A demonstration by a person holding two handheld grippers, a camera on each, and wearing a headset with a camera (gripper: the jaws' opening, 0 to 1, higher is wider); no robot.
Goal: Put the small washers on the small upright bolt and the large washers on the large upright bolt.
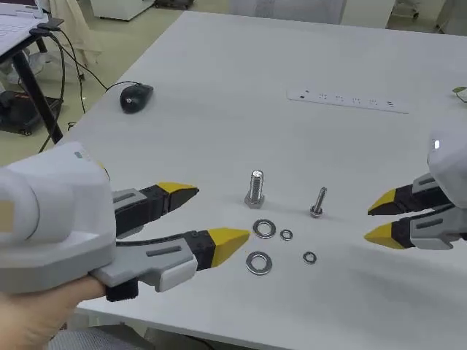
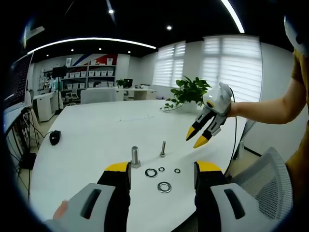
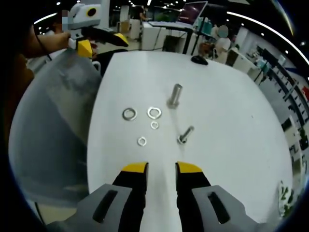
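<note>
On the white table (image 1: pixel 219 109), the left gripper (image 1: pixel 222 213) is held at 8 o'clock, jaws wide apart and empty. The right gripper (image 1: pixel 367 223) is held at 3 o'clock, jaws slightly apart. The large bolt (image 1: pixel 255 188) and small bolt (image 1: pixel 319 202) are stood centrally. Two large washers (image 1: pixel 264 229) and two small washers (image 1: pixel 286 235) are laid at their 6 o'clock.
</note>
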